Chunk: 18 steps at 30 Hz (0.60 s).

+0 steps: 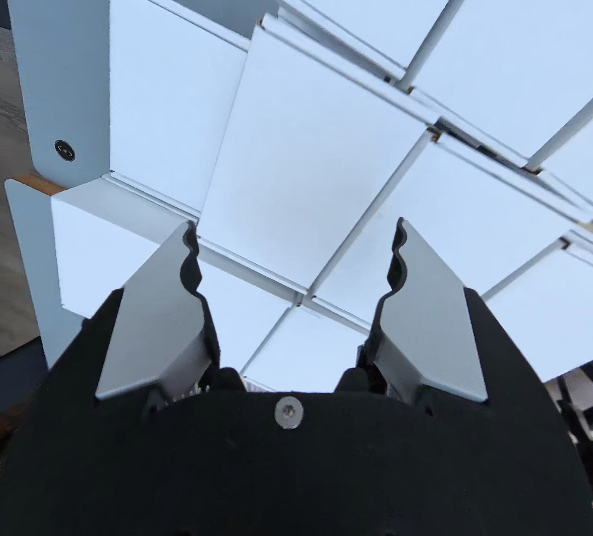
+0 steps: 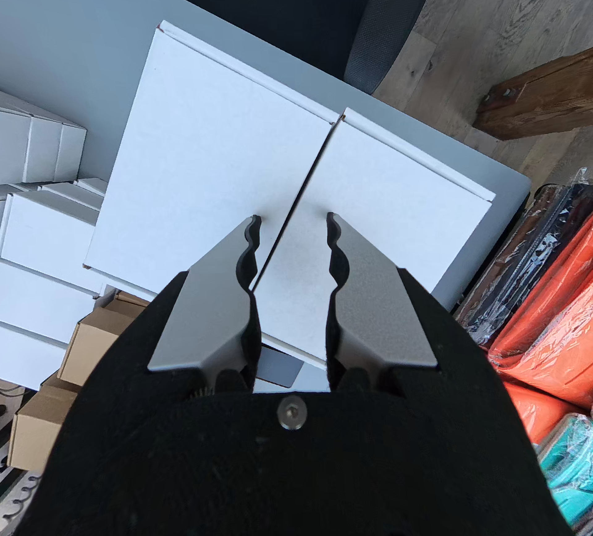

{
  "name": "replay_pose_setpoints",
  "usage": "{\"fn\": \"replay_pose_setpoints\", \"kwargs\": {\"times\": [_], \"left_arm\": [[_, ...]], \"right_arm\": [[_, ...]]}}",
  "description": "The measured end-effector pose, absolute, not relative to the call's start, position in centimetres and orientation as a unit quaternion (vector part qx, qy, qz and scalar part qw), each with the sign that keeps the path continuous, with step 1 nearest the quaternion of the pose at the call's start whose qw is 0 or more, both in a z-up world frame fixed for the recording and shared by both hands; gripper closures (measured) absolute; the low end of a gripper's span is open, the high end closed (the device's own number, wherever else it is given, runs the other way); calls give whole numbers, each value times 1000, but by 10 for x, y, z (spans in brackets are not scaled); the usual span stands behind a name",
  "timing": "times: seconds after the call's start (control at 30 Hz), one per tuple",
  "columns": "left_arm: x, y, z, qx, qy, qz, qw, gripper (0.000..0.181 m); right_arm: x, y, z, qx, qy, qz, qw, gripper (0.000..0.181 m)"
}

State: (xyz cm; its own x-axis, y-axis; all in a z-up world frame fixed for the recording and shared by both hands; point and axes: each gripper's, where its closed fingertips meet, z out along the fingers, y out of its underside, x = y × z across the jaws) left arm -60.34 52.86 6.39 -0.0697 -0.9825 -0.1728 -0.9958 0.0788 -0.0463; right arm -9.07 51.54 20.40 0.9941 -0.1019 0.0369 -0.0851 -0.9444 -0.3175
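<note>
Fingers [image 1: 189, 267] on your left gripper [image 1: 295, 228] are spread wide and hold nothing. They hang over a packed field of white boxes [image 1: 305, 167], lids shut, laid edge to edge at mixed angles. The box under the gap sits skewed against its neighbours. I can't tell if the tips touch it. A grey counter [image 1: 64, 71] with a round black fitting [image 1: 65, 150] shows at the left edge.

Your right gripper [image 2: 293, 218] has its fingers [image 2: 221, 289] parted by a narrower gap, also holding nothing. They straddle the seam between 2 flat white boxes: left box [image 2: 205, 161] and right box [image 2: 394, 199], butted side by side on the grey counter, near its rounded corner. Contact with the lids is unclear.

Left of that pair there are more white boxes in a stack [image 2: 41, 231], with brown cartons [image 2: 93, 344] lower down. A black chair [image 2: 272, 0] stands past the counter's far edge on wood-look floor [image 2: 513, 6]. A wooden beam [image 2: 539, 96] lies at right. Orange plastic-wrapped packs [image 2: 545, 311] sit just beside the counter, lower right.
</note>
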Motion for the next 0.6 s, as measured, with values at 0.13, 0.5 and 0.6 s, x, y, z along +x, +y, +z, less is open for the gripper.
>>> {"fn": "replay_pose_setpoints", "kwargs": {"times": [0.13,0.5,0.6], "left_arm": [[-604,547,46,-664,743,37,71,60],[-599,544,21,-679,732,-61,4,51],[-602,547,15,-694,717,-64,-3,39]], "right_arm": [[-91,516,204,-985,54,-28,164,139],[-93,516,204,-982,62,-36,173,141],[-93,516,204,-982,65,-35,173,141]]}}
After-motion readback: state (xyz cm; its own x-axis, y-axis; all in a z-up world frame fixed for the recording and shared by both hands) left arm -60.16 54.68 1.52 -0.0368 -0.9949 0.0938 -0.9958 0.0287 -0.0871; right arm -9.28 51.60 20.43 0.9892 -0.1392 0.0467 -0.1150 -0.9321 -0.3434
